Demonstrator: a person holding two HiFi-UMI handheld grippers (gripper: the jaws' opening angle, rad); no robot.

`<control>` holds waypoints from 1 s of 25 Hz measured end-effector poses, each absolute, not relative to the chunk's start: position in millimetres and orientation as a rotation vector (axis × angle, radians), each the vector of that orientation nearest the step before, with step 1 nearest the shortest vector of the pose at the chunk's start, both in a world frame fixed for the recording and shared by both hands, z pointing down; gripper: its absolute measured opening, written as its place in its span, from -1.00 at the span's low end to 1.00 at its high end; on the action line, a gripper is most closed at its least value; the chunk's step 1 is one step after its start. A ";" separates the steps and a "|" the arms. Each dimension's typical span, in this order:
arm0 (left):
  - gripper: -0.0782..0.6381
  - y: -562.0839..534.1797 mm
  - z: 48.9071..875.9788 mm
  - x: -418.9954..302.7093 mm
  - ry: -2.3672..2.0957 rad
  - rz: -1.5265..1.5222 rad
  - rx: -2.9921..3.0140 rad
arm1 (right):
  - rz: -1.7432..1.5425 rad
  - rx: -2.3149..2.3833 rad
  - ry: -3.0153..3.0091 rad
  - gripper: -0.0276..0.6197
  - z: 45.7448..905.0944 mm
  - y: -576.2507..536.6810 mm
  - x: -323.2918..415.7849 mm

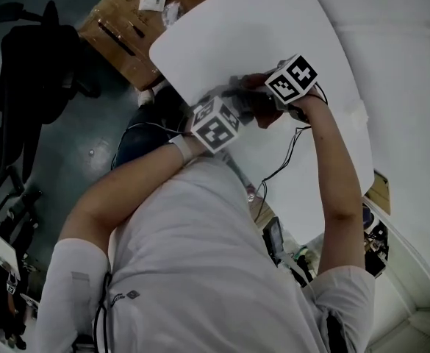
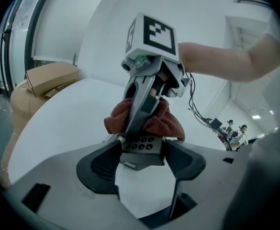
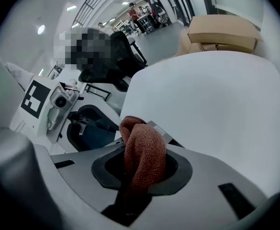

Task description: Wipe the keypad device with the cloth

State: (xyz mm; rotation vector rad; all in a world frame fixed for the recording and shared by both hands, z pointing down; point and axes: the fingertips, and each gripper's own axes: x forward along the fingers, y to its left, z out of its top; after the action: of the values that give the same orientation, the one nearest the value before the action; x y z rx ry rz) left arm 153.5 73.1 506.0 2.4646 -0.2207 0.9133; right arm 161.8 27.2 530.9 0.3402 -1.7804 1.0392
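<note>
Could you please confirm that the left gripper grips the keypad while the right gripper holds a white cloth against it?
Not quite: the cloth is rust-brown, not white, as the right gripper view shows. The rest holds: the left gripper grips the keypad while the right gripper holds the cloth against it.

Left gripper [image 2: 140,159] and right gripper [image 3: 140,169]: grey bodies, black padded jaws. Each carries a white cube [image 1: 294,78] with black square markers at its rear. Black cable [image 1: 288,157] runs from the right gripper. Person wears a white shirt [image 1: 200,263].
</note>
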 end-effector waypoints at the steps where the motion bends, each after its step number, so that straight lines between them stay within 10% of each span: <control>1: 0.05 72.8 506.0 153.3 -0.221 0.916 2.463 | 1.055 0.341 -1.790 -0.61 529.0 29.1 160.8; 25: 0.05 64.1 506.4 138.0 -0.241 0.974 2.446 | 1.118 0.422 -1.955 -0.61 489.1 66.6 171.1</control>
State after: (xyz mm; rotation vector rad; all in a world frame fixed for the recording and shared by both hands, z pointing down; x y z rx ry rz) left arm 138.0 64.1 506.4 2.4464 -0.2410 0.9744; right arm 171.1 66.6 489.1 0.4224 -1.9553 1.1183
